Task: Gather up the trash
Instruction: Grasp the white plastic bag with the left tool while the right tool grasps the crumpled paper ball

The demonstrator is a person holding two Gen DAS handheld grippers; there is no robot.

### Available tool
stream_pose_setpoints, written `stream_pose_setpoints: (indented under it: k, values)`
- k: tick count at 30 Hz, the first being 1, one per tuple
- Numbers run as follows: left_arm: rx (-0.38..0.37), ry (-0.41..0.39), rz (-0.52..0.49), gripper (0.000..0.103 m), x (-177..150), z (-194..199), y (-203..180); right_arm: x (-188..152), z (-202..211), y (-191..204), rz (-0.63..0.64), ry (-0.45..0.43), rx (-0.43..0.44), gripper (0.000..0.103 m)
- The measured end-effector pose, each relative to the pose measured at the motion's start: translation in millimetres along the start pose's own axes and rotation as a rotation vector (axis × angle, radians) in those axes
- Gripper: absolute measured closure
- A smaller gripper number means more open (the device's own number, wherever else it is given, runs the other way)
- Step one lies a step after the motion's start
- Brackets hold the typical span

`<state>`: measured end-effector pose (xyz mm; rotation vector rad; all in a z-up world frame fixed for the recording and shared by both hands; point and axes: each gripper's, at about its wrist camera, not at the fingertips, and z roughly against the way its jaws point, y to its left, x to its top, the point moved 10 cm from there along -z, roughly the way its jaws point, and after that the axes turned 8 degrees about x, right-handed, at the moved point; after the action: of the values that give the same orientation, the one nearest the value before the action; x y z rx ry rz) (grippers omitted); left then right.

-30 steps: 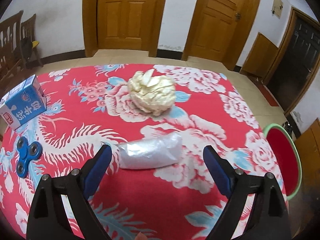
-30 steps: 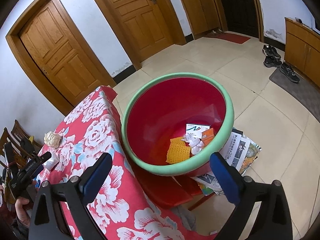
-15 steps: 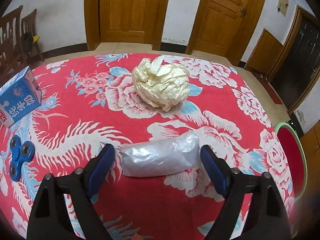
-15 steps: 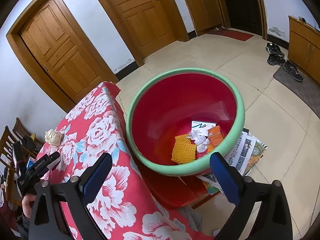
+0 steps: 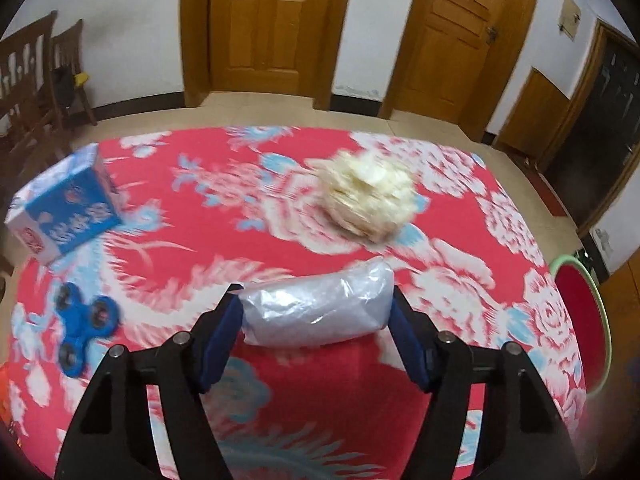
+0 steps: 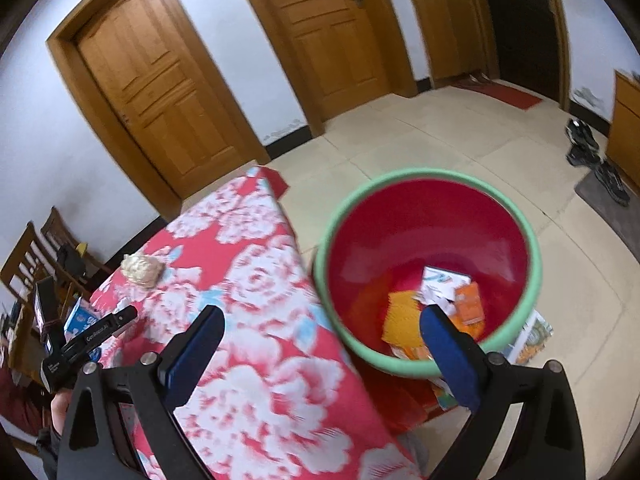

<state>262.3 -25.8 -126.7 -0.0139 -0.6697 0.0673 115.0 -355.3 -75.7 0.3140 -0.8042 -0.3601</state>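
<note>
A clear plastic bag [image 5: 316, 312] lies rolled up on the red flowered tablecloth [image 5: 320, 384]. My left gripper [image 5: 315, 298] straddles it, and its closing jaws have blue pads [image 5: 224, 332] right at the bag's two ends without squeezing it. Behind the bag sits a crumpled cream paper ball [image 5: 368, 200], also visible in the right wrist view [image 6: 142, 270]. My right gripper [image 6: 320, 316] is open and holds nothing, hovering over the table's edge beside a red basin with a green rim [image 6: 424, 176]. Paper scraps and small boxes [image 6: 440, 300] lie inside the basin.
A blue and white carton [image 5: 64, 208] and a blue fidget spinner [image 5: 84, 320] lie at the table's left. The basin's rim [image 5: 600, 312] shows past the right edge. Wooden chairs [image 5: 32, 80] stand at the left, shoes [image 6: 592, 156] on the floor, and magazines [image 6: 532, 340] under the basin.
The left jaws have narrowed from well outside the bag to its two ends, and that view shifted. The right gripper has swung left, so the table fills more of its view.
</note>
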Motion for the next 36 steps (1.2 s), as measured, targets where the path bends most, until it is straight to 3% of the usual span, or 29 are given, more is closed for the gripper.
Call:
stream_pose_setpoints:
  k: [11, 23, 36]
  values:
    - [0.128, -0.047, 0.09, 0.032, 23, -2, 72, 14, -40, 94, 0.133, 0.045, 0.082, 0.003]
    - [0.157, -0.08, 0.188, 0.032, 21, -4, 103, -2, -111, 179, 0.22, 0.124, 0.153, 0.003]
    - [0.18, -0.1, 0.259, 0.032, 20, -1, 127, -20, -185, 227, 0.225, 0.196, 0.177, 0.003]
